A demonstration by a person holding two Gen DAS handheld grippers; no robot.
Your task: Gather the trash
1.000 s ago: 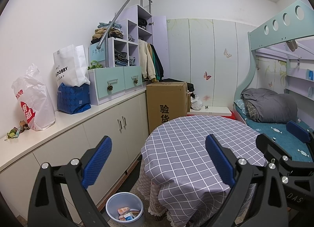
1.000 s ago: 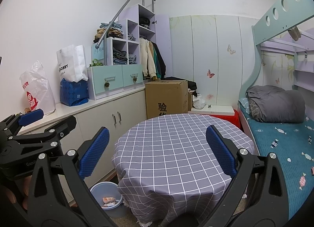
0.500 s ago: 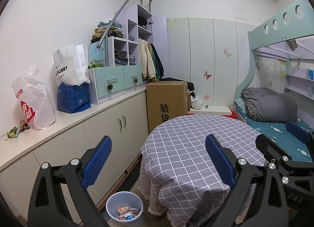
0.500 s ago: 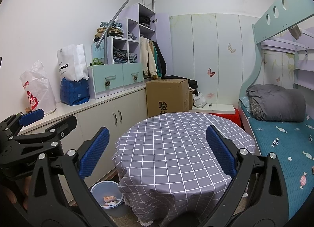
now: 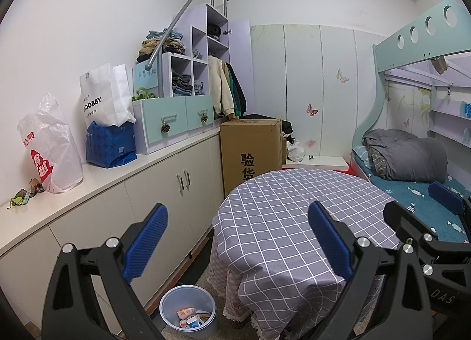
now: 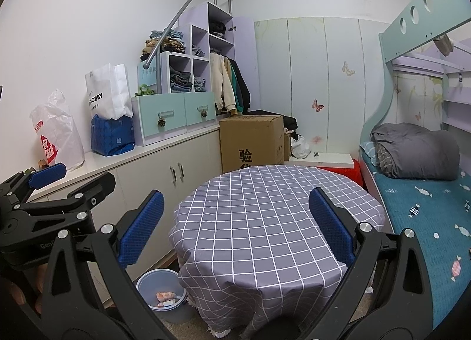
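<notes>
A pale blue trash bin point(image 5: 188, 310) stands on the floor between the cabinet and the round table, with several wrappers point(image 5: 190, 318) inside. The right wrist view has the same bin point(image 6: 162, 293) at lower left. My left gripper point(image 5: 237, 240) is open and holds nothing, raised above the table's near edge. My right gripper point(image 6: 235, 226) is open too, with nothing between its blue pads. The round table point(image 5: 294, 222) wears a grey checked cloth with nothing on it. Small scraps point(image 5: 23, 195) lie on the counter at far left.
A long white counter point(image 5: 132, 175) over cabinets runs along the left wall, carrying a white plastic bag point(image 5: 50, 151), a blue bag point(image 5: 110, 142) and mint drawers point(image 5: 173, 122). A cardboard box point(image 5: 250, 151) stands behind the table. A bunk bed point(image 5: 412, 187) fills the right side.
Both views have shifted only slightly; the right gripper has risen a little. Both grippers stay open and nothing else has moved.
</notes>
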